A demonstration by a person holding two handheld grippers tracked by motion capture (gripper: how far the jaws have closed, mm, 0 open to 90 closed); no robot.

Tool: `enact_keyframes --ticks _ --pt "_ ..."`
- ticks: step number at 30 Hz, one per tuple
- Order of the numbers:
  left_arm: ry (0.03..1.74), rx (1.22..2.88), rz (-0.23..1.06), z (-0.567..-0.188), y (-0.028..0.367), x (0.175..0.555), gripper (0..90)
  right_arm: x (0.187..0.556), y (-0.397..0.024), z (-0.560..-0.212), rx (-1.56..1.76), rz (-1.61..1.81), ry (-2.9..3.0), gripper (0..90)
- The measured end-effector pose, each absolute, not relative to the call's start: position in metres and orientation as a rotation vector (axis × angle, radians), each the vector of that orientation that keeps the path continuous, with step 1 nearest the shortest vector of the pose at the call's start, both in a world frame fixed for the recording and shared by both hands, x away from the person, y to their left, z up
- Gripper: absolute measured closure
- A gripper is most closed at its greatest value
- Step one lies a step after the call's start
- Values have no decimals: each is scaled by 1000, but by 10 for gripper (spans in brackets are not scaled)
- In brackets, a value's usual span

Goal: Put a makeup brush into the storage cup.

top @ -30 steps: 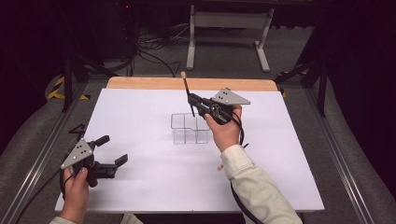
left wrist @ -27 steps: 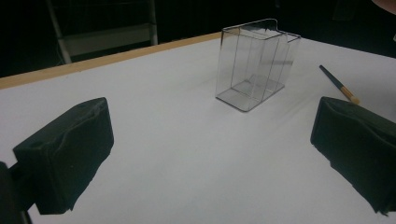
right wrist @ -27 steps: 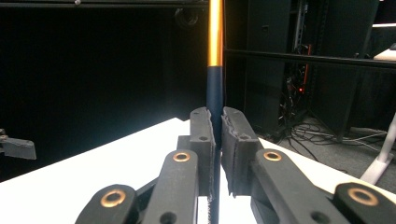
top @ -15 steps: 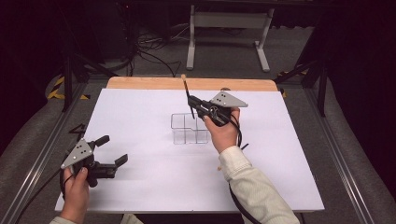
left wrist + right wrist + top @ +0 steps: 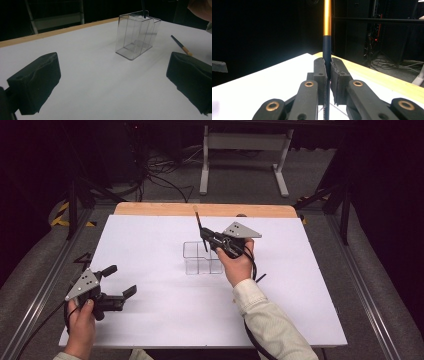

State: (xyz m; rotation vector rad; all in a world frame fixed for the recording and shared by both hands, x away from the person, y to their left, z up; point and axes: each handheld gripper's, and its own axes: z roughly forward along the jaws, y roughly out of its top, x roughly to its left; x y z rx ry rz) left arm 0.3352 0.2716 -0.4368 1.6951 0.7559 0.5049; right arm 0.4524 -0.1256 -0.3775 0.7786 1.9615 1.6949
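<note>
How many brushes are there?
2. One brush is pinched upright in the right gripper, at the clear box. The other brush lies flat on the table beside that box. None seems hidden.

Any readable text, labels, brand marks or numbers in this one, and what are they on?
None to quote.
The clear divided box, the dark brush with the gold band clamped in the right gripper, the second brush lying on the white table, and the left gripper all show plain, unmarked surfaces.
</note>
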Motion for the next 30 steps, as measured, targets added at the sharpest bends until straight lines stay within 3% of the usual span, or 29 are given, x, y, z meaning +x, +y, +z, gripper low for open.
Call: enact_keyframes --ticks 30 --pt "755 1700 506 -436 272 335 3 454 -126 -399 832 1668 2003 838"
